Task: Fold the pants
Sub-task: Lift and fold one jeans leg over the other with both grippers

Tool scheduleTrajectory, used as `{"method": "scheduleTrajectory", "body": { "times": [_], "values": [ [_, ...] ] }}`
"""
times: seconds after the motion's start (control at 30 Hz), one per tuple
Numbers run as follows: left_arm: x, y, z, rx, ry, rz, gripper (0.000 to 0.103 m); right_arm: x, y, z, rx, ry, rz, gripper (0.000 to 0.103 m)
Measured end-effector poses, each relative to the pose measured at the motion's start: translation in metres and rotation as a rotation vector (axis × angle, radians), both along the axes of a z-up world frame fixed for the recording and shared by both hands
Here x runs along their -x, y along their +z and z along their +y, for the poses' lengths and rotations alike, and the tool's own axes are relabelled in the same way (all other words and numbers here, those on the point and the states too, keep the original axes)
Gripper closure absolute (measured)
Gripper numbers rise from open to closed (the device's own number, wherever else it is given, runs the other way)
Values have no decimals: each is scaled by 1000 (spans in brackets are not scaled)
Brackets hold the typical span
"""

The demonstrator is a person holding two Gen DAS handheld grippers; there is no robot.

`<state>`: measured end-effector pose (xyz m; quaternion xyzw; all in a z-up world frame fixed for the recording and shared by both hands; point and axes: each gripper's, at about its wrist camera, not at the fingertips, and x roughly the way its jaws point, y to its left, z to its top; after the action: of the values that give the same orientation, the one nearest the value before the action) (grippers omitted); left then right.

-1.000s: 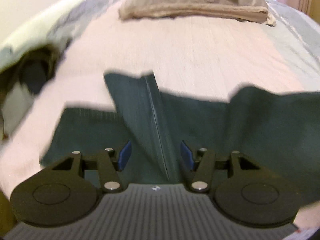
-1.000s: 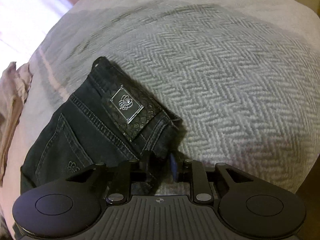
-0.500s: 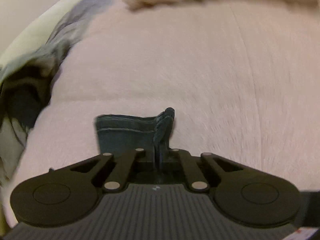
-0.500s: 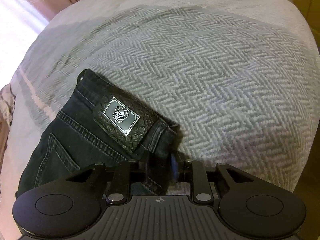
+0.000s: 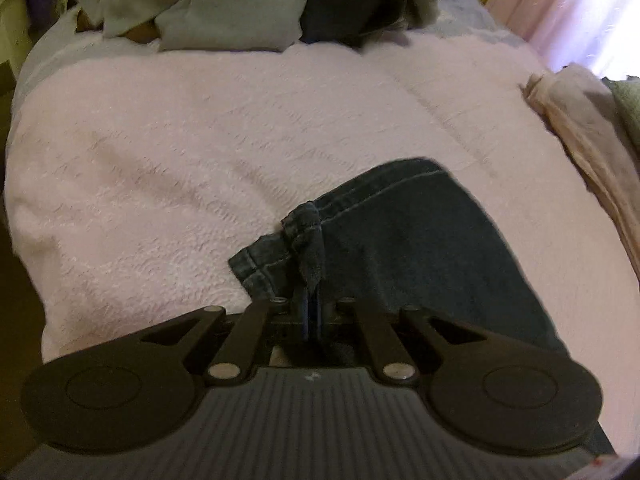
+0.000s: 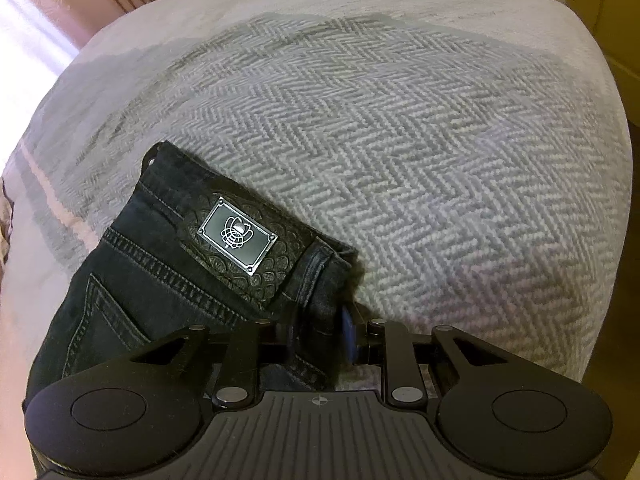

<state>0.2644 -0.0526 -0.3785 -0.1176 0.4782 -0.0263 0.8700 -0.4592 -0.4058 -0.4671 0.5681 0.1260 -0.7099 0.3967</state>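
- The pants (image 5: 420, 240), dark denim, lie on a bed: the leg end on a pink blanket (image 5: 200, 160) in the left wrist view, the waist end on a grey herringbone blanket (image 6: 400, 140) in the right wrist view
- The left tongs (image 5: 310, 312) are clamped on a bunched bit of the hem (image 5: 304, 232); the stitched cuff edge fans out to either side of the pinch and the leg runs off toward the lower right
- The right tongs (image 6: 320, 336) are clamped on the waistband corner, just beside the embossed patch with its metal brand plate (image 6: 238, 234); a back pocket (image 6: 100, 320) shows below on the left
- Judged from both grips, the step in hand is the lengthwise-to-crosswise fold: each end is held, ready for hem to be brought to waist; no fold across the length is visible yet
- The next move calls for lifting the hem clear of the pink blanket and carrying it over toward the waistband while the right tongs hold that end steady; the cloth should stay taut enough not to drag a wrinkle along
- A risk: the left pinch seems to hold only a small tuft of hem, so the second leg or layer may lag or slip; whether both legs are caught cannot be told
- A heap of other clothes (image 5: 240, 12) sits at the far edge of the bed, well apart from the work
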Motion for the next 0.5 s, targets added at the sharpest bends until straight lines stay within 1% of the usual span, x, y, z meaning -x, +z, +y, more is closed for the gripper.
{"method": "scheduleTrajectory", "body": {
  "times": [0.07, 0.17, 0.2, 0.23, 0.3, 0.33, 0.37, 0.4, 0.5],
  "values": [
    [2, 9, -2, 9, -18, -45, 100, -1, 2, -3, -12, 25, 17, 83],
    [9, 34, 6, 61, -34, -111, 100, -1, 2, -6, -22, 36, 25, 83],
    [12, 38, 10, 65, -40, -126, 99, -2, 2, -6, -23, 34, 26, 83],
    [14, 36, 13, 51, -39, -119, 99, -2, 1, -6, -22, 38, 31, 83],
    [17, 16, 17, 7, -18, -50, 99, -4, 0, -5, -19, 47, 40, 83],
    [17, 3, 14, -24, -29, -21, 98, -4, 0, -5, -16, 46, 40, 83],
    [17, -5, 11, -54, -47, -14, 96, -3, 0, -4, -16, 44, 40, 83],
    [16, -6, 7, -85, -58, -20, 94, -3, 1, -4, -16, 42, 39, 83],
    [13, 7, 9, -115, -63, -60, 89, -3, 6, -5, -26, 82, 55, 83]
  ]
}}
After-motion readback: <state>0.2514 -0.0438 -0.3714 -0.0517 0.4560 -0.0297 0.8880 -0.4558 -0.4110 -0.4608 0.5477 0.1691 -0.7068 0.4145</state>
